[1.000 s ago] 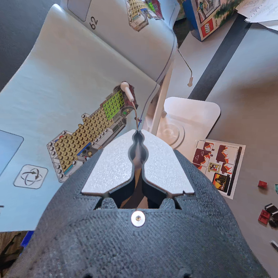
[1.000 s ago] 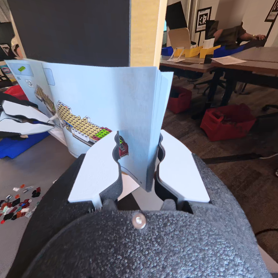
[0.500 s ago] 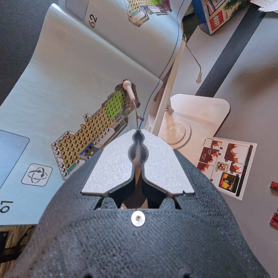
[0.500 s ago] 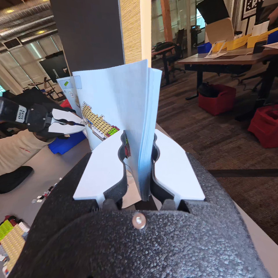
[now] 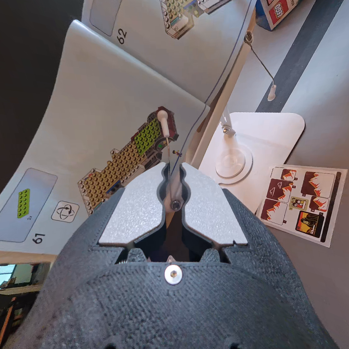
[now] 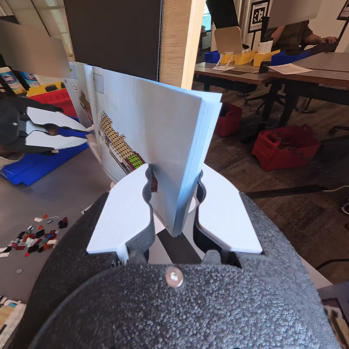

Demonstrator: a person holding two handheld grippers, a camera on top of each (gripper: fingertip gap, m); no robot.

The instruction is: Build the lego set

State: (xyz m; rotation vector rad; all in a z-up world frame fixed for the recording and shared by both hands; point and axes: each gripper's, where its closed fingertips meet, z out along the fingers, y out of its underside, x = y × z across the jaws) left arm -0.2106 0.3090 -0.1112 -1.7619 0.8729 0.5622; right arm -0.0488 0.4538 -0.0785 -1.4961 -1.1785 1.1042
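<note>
Straddling upright page stack of booklet [image 6: 151, 122] with right gripper [image 6: 174, 170] wide (no clamp evident), left gripper [image 5: 173, 166] barely parted at booklet's bottom edge, wire page-holder [image 5: 164, 122] loose between tips.

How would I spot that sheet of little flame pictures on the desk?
Find the open instruction booklet on its white stand. Beside the stand's base, flat on the grey desk, lies the sticker sheet: the only white card with dark red, orange-flamed panels.
</note>
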